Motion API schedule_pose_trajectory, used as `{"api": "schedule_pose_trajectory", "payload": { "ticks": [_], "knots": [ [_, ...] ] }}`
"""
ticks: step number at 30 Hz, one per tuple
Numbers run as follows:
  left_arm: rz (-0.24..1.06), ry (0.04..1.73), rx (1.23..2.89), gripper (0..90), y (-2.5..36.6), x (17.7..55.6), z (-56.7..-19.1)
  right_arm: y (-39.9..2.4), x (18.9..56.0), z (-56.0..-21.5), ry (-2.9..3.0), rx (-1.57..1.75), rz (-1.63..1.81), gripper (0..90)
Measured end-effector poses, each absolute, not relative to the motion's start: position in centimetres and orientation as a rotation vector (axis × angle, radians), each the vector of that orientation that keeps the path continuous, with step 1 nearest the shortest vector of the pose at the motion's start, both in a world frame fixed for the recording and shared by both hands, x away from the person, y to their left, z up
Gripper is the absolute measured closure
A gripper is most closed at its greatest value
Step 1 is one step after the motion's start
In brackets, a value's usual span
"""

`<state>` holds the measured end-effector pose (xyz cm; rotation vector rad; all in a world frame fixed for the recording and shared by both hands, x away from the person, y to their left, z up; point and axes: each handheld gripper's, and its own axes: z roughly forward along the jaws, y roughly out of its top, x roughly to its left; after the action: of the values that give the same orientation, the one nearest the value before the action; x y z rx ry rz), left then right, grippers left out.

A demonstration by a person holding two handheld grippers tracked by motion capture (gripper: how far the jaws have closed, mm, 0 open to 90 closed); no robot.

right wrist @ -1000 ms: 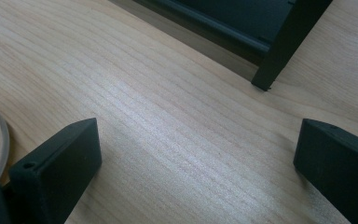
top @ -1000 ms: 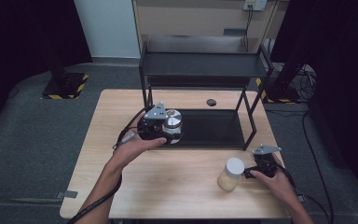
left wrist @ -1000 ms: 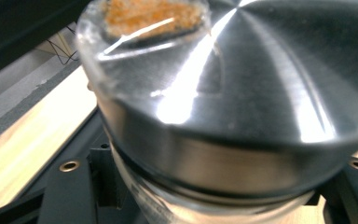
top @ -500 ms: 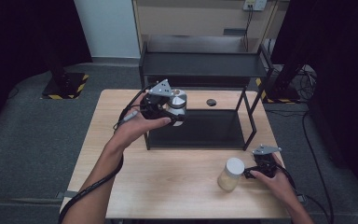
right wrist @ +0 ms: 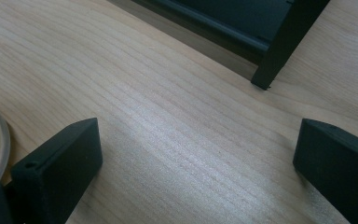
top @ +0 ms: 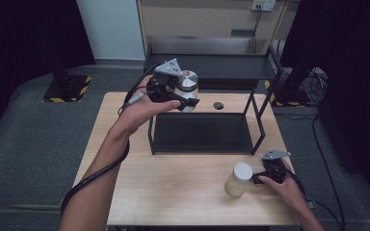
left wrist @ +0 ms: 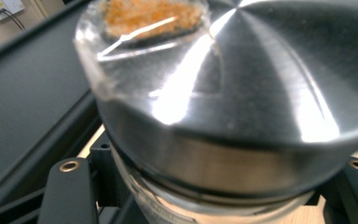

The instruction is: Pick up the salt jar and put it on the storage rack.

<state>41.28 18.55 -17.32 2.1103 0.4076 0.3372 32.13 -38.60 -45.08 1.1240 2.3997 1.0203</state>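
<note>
The left hand-held gripper (top: 182,96) is clamping a glass jar with a steel lid (top: 188,83), its jaws pressing on the glass body just below the lid. This low grasp is leaving the lid free and keeping the jar close to upright; the orange contents are showing through the glass at the top of the left gripper view (left wrist: 154,16). The jar is hanging in the air ahead of the gripper body, level with the upper shelf of the black rack (top: 231,65) and just in front of its left end. Judged from this height, the jar is being carried toward that upper shelf.

The right hand-held gripper (top: 262,179) is resting on the worktop (top: 173,192), jaws standing wide with only bare wood between them. A second jar with a white lid (top: 238,179) is standing just to its left, untouched; the wide setting is probably keeping this gripper ready for it.
</note>
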Motion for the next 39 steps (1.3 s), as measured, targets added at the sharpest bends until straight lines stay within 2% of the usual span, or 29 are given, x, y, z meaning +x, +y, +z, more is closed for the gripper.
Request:
{"api": "schedule_pose_trajectory", "payload": {
  "ticks": [14,25,39],
  "knots": [
    [0.355,0.448,2.09,30.1,16.8,43.3,-13.5,-38.6,32.1,-45.1,2.4,1.124,1.019,2.0],
    [0.37,0.547,2.054,30.1,15.9,45.0,-12.8,-38.6,32.1,-45.1,2.4,1.126,1.02,2.0],
    [0.482,0.748,2.01,30.1,13.5,45.5,-12.5,-38.6,32.1,-45.1,2.403,1.123,1.02,2.0]
  ]
}}
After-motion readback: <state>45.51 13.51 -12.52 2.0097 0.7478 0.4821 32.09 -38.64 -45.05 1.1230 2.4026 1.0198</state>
